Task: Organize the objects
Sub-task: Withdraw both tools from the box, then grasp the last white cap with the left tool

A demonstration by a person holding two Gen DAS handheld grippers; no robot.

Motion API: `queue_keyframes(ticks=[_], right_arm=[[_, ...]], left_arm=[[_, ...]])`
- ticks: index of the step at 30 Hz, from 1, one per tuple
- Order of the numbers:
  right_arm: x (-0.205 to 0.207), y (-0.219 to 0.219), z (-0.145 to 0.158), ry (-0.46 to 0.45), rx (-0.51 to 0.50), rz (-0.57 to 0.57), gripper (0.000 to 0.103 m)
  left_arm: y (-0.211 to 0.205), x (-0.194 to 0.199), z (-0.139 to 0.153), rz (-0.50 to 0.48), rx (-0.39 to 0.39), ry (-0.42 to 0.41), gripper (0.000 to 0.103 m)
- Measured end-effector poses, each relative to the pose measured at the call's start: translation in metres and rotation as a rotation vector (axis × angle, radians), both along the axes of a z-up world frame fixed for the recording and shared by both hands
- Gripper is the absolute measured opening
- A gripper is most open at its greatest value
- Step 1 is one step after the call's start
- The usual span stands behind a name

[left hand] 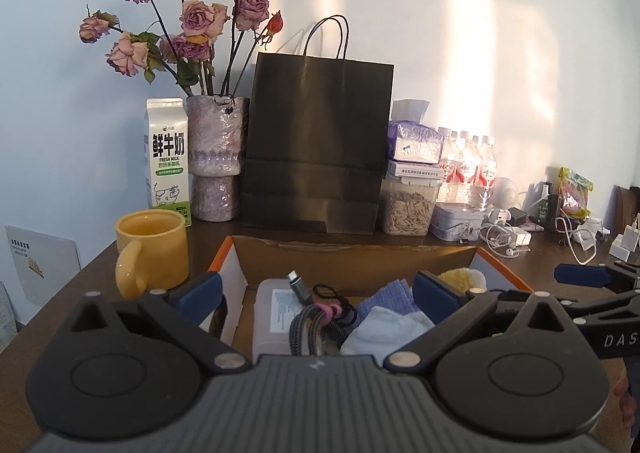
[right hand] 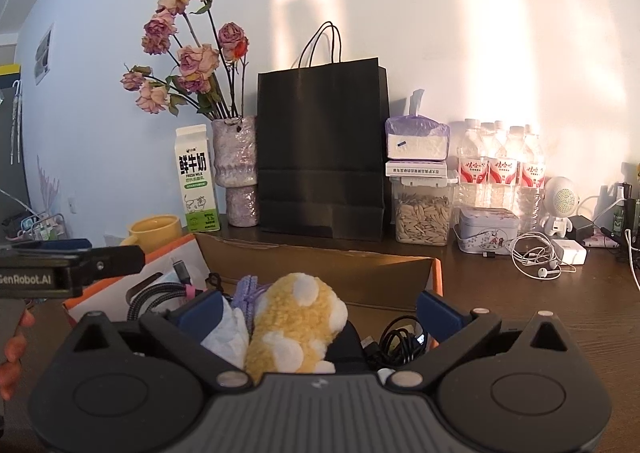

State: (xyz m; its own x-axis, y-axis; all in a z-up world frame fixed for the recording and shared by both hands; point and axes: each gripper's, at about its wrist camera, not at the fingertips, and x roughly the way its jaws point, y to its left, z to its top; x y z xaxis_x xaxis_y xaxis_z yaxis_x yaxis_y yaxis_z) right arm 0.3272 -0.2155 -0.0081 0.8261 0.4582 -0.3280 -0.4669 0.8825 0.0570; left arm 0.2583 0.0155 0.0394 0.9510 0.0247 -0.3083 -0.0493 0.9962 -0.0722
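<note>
- Now: both grippers hover over the open box (left hand: pixel 352 253), and both sets of jaws are spread with nothing between the pads.
- Your right gripper (right hand: pixel 320 307) sits nearest the plush (right hand: pixel 296 317), which lies in the box directly between and just ahead of its fingers. Its long axis runs roughly along your line of reach (slightly tilted right at the far end), so a close here would pinch it across the narrow way.
- Your left gripper (left hand: pixel 316 291) is over the box's left half: white case (left hand: pixel 276 313), braided cable (left hand: pixel 308 327), blue cloth (left hand: pixel 394 293). The plush (left hand: pixel 460 277) shows only as a sliver behind its right finger, so the right hand looks better placed.
- Black cable (right hand: pixel 400 337) lies just right of the plush, close enough to snag, I'd judge.
- Writing: milk carton (left hand: pixel 166 161) reads "FRESH MILK" under three large Chinese characters; "GenRobot.AI" on the left gripper's side as seen from the right wrist; "DAS" on the right gripper's body. Bottle labels (right hand: pixel 502 171) not legible.
</note>
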Motion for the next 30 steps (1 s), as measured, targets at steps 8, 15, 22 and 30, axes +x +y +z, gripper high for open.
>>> queue_keyframes(ticks=[8, 15, 22, 30], right_arm=[[-0.025, 0.009, -0.002, 0.006, -0.033, 0.026, 0.103], [-0.05, 0.019, -0.012, 0.026, -0.07, 0.053, 0.103], [-0.072, 0.027, -0.017, 0.038, -0.093, 0.079, 0.103], [-0.083, 0.047, -0.028, 0.08, -0.134, 0.114, 0.103]], left_arm=[[0.027, -0.032, -0.01, 0.02, 0.043, 0.067, 0.103], [0.046, -0.052, -0.036, 0.025, 0.078, 0.175, 0.099], [0.048, -0.048, -0.064, -0.023, 0.087, 0.304, 0.086], [0.041, -0.033, -0.074, -0.069, 0.077, 0.332, 0.034]])
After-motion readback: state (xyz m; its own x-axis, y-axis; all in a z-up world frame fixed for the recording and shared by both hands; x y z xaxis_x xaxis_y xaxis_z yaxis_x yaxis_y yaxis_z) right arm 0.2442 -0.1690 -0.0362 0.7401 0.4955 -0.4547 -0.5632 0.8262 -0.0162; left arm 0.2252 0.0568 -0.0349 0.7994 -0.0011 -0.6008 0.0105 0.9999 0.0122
